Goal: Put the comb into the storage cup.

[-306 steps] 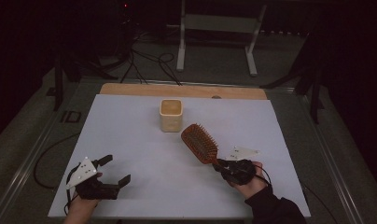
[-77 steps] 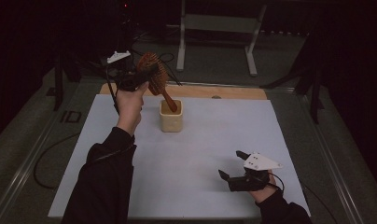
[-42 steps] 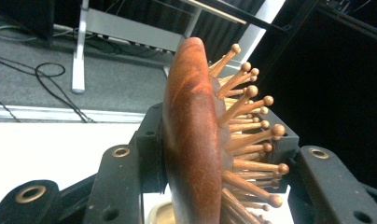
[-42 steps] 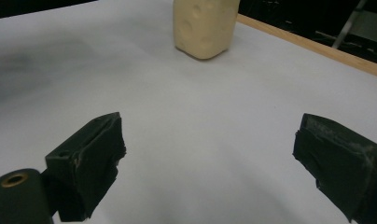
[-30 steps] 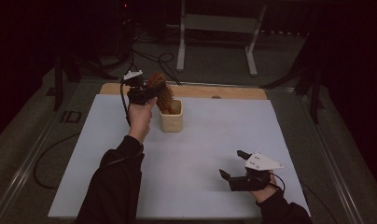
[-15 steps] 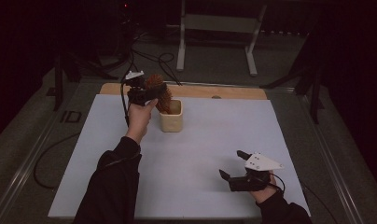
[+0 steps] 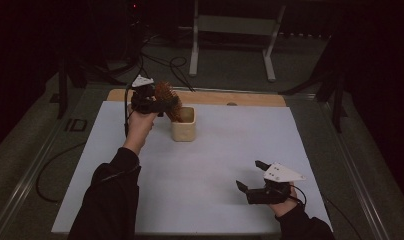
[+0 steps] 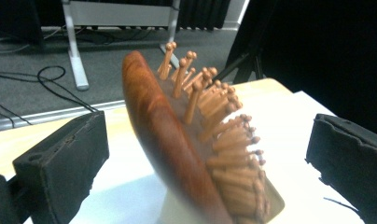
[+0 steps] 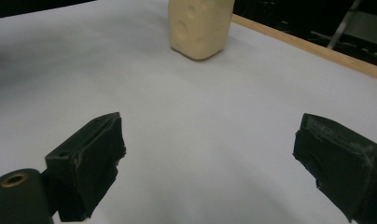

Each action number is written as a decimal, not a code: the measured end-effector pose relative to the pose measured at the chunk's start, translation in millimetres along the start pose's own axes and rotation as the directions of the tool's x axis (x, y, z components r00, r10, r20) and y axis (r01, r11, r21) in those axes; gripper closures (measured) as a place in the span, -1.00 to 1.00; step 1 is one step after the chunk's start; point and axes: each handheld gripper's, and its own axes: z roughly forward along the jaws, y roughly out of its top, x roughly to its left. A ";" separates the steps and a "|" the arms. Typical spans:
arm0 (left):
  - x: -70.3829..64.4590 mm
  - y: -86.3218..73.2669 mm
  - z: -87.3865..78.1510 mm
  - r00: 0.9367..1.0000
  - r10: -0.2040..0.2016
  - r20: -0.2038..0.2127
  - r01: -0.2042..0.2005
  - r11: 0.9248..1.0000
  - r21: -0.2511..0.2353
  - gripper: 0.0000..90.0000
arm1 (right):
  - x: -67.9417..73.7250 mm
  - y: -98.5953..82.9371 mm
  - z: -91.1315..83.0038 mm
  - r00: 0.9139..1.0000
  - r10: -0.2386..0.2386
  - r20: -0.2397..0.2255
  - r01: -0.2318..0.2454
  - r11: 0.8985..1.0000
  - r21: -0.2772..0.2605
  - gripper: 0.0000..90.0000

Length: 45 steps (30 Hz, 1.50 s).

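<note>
Left gripper (image 7: 149,102) raised over the far side of the table, just beside the cream cup (image 7: 183,124). Jaws spread wide in the left gripper view, one either side of the hairbrush (image 8: 196,154), neither touching it. So: released, not gripping.

Hairbrush stands handle-down in the cup, head sticking out above the rim and leaning toward the left gripper. It appears to rest on the cup alone.

Right gripper (image 7: 256,181) rests low on the white table sheet (image 7: 225,150), near the person's edge, well apart from the cup. Jaws open, nothing between them; the cup (image 9: 200,25) sits far ahead of it.

Progress, as judged: the placing looks done, brush in the cup and let go. What is left is small: draw the left gripper clear without knocking the tilted head.

Brush itself: reddish-brown polished wooden back, oval paddle head, rows of pale wooden pegs with rounded tips on a darker cushion. Handle hidden inside the cup.
</note>
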 end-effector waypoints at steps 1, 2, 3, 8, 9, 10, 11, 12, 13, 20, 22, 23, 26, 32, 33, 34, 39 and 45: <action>0.9 -0.2 -2.8 1.000 0.010 -0.001 -0.010 1.000 0.003 -1.00 | 0.3 0.0 0.3 1.000 0.005 -0.001 -0.005 1.000 0.004 -0.82; 1.8 -0.4 -5.4 1.000 0.018 0.002 -0.018 1.000 0.004 -1.00 | 0.4 -0.3 0.5 1.000 -0.002 0.001 0.002 1.000 0.008 -0.82; 2.3 -0.7 -8.3 1.000 0.024 -0.001 -0.024 1.000 0.002 -1.00 | 0.8 -0.5 0.8 1.000 -0.002 0.002 0.001 1.000 0.012 -0.82; 2.6 -2.5 -21.4 0.998 0.067 0.006 -0.067 0.998 0.006 -1.00 | -0.2 -0.7 1.8 1.000 0.003 0.023 -0.004 1.000 0.027 -0.83; 2.2 -2.9 -24.1 0.997 0.078 0.006 -0.078 0.997 0.008 -1.00 | -0.4 -0.5 1.4 1.000 0.012 0.019 -0.012 1.000 0.022 -0.83; 2.1 -3.3 -26.7 0.996 0.091 0.005 -0.091 0.996 0.009 -1.00 | -1.3 -0.5 1.2 1.000 0.011 0.020 -0.011 1.000 0.020 -0.83; 2.5 -3.9 -29.5 0.996 0.093 0.008 -0.093 0.996 0.010 -1.00 | -1.6 -0.4 1.3 1.000 0.011 0.023 -0.011 1.000 0.022 -0.83; 2.9 -4.7 -32.5 0.995 0.096 0.011 -0.096 0.995 0.008 -1.00 | -1.9 -0.5 1.4 1.000 0.013 0.012 -0.013 1.000 0.025 -0.83; 3.3 -5.7 -35.5 0.995 0.102 0.014 -0.102 0.995 0.005 -1.00 | -1.7 -1.0 1.2 1.000 0.015 0.011 -0.016 1.000 0.022 -0.83; 9.0 -14.2 -51.3 0.993 0.117 0.029 -0.117 0.993 -0.008 -1.00 | -2.5 -2.6 0.7 1.000 0.014 0.001 -0.014 1.000 0.024 -0.83; 9.6 -16.8 -54.8 0.992 0.120 0.034 -0.120 0.993 -0.005 -1.00 | -3.2 -3.4 1.2 1.000 0.015 0.006 -0.016 0.999 0.029 -0.83; 9.6 -16.8 -54.8 0.992 0.120 0.034 -0.120 0.993 -0.005 -1.00 | -3.2 -3.4 1.2 1.000 0.015 0.006 -0.016 0.999 0.029 -0.83; 8.7 -22.9 -62.1 0.989 0.139 0.050 -0.139 0.990 0.002 -1.00 | -4.6 -5.5 0.0 1.000 0.015 0.004 -0.015 0.999 0.033 -0.83; 8.6 -31.4 -76.0 0.986 0.153 0.069 -0.153 0.988 -0.004 -1.00 | -7.7 -9.3 -3.2 1.000 0.024 0.010 -0.024 0.999 0.027 -0.83; 8.8 -32.9 -78.3 0.986 0.150 0.075 -0.150 0.989 -0.005 -1.00 | -8.5 -9.7 -3.7 1.000 0.024 0.004 -0.024 0.999 0.023 -0.83; 8.8 -34.5 -80.7 0.985 0.153 0.079 -0.153 0.988 -0.005 -1.00 | -8.4 -9.6 -3.8 1.000 0.026 0.008 -0.026 0.999 0.026 -0.83; 7.9 -45.0 -93.6 0.981 0.171 0.088 -0.171 0.985 -0.011 -1.00 | -7.7 -11.9 -3.1 1.000 0.019 0.003 -0.019 0.999 0.036 -0.83; 8.7 -62.3 -108.3 0.980 0.174 0.100 -0.173 0.985 -0.023 -1.00 | -7.2 -13.8 -4.3 1.000 0.017 0.001 -0.017 0.999 0.032 -0.83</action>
